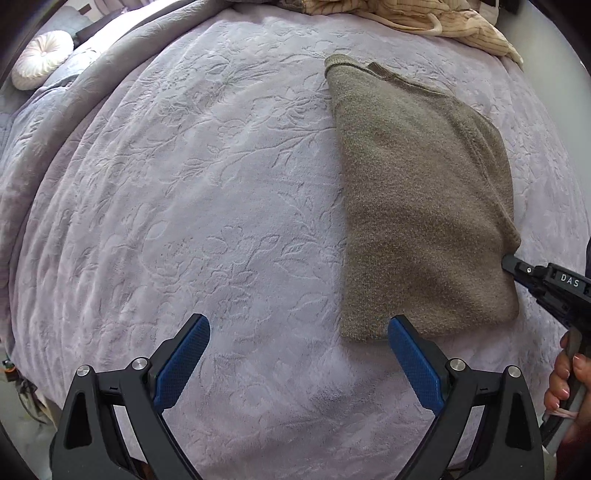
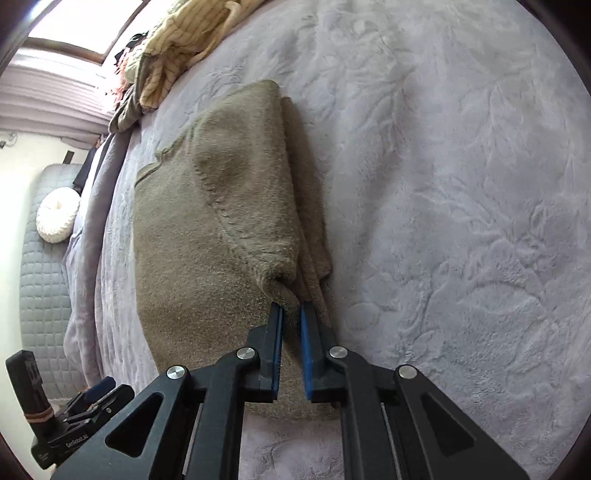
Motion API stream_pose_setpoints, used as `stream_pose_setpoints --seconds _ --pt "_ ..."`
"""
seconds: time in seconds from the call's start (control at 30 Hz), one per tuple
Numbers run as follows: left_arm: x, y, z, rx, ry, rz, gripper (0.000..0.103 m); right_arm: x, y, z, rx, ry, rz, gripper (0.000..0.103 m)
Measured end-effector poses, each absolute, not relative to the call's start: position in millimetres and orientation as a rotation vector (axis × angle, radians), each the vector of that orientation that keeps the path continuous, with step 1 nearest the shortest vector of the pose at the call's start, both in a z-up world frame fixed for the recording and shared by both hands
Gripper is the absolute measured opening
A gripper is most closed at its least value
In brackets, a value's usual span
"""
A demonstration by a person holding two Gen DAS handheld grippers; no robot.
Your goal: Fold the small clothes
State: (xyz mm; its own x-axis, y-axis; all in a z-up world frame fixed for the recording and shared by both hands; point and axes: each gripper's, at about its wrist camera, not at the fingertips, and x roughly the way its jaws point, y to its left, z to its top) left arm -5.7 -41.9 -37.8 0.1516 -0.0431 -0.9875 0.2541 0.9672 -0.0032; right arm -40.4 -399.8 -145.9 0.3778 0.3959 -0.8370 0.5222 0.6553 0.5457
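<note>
A: Status on the sweater [image 1: 424, 206]?
B: Olive-brown knit, lying on the lavender embossed bedspread [image 1: 207, 206], partly folded: one side doubled over lengthwise, ribbed edge at the far end.
A: Right gripper [image 2: 291, 306]?
B: Jaws nearly together, tips at the near end of the folded flap. Looks like a thin fold of knit sits between the pads, but I can't confirm the pinch (fuzz hides the contact). In the left wrist view its tip touches the sweater's right edge, a hand [image 1: 565, 380] on the handle.
A: Left gripper [image 1: 299, 328]?
B: Jaws wide apart, nothing between them, above the bedspread. Its right finger overlaps the sweater's near corner in view; contact unclear.
A: Anything else on the bed?
B: Cream striped garment [image 1: 436, 18] heaped at the far edge, clear of the sweater. Round white cushion [image 1: 42, 59] off to the side.
</note>
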Motion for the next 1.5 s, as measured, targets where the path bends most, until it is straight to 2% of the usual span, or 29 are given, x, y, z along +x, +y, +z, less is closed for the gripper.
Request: stream_pose_setpoints --seconds 0.1,0.47,0.63,0.73,1.23,1.33,1.4,1.5 --pt "-8.6 -42.4 -32.9 0.151 1.413 -0.182 0.098 -43.0 -404.7 -143.8 0.938 1.235 -0.080 0.011" --pt "-26.4 -69.8 -24.1 0.138 1.437 -0.121 0.098 -34.5 -381.1 -92.9 0.724 1.214 0.079 0.011" --pt "-31.6 -77.5 -16.0 0.159 1.437 -0.093 0.098 -19.4 -380.8 -114.6 0.704 1.270 0.066 0.011" --pt "-34.2 -77.1 -13.9 0.162 1.444 -0.080 0.098 -20.2 -392.4 -129.2 0.796 1.285 0.081 0.010" --pt "-4.7 -92.1 -30.9 0.100 1.477 -0.097 0.098 -38.6 -420.6 -124.4 0.795 1.318 0.058 0.017" --pt "-0.1 -95.3 -39.0 0.080 1.505 -0.111 0.098 -42.2 -425.3 -124.6 0.775 1.334 0.039 0.025" --pt "2.2 -94.5 -44.2 0.059 1.517 -0.108 0.098 -42.7 -426.3 -124.4 0.764 1.338 0.029 0.041" --pt "5.5 -92.7 -48.9 0.042 1.526 -0.107 0.098 -40.2 -426.3 -123.3 0.755 1.338 0.027 0.043"
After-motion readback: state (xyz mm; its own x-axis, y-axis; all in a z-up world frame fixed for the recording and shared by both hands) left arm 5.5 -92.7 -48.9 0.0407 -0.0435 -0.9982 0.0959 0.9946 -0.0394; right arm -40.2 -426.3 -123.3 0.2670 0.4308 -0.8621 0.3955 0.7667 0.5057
